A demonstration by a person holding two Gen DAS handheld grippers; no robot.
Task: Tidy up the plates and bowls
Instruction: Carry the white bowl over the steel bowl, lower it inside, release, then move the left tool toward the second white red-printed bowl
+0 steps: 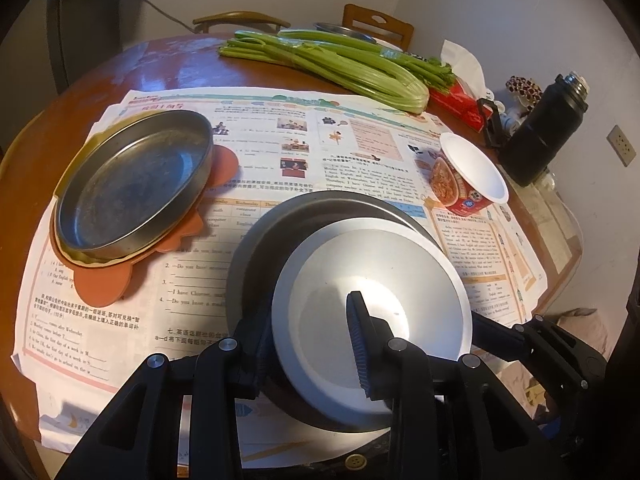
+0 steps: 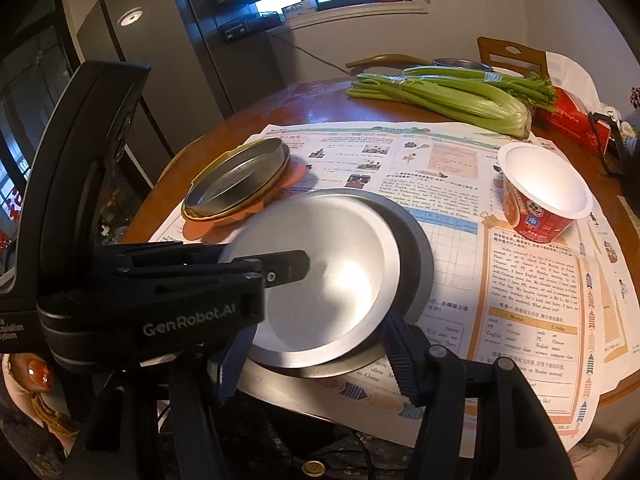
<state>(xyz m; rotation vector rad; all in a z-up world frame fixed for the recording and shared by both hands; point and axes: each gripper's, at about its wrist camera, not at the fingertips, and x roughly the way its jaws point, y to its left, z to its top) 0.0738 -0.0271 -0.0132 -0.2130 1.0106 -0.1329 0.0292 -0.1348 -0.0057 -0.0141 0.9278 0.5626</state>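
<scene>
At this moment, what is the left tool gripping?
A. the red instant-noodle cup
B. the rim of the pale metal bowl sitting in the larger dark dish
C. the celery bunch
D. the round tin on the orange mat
B: the left tool has one finger inside the pale metal bowl and one outside its rim, with the bowl resting in the larger dark dish.
</scene>
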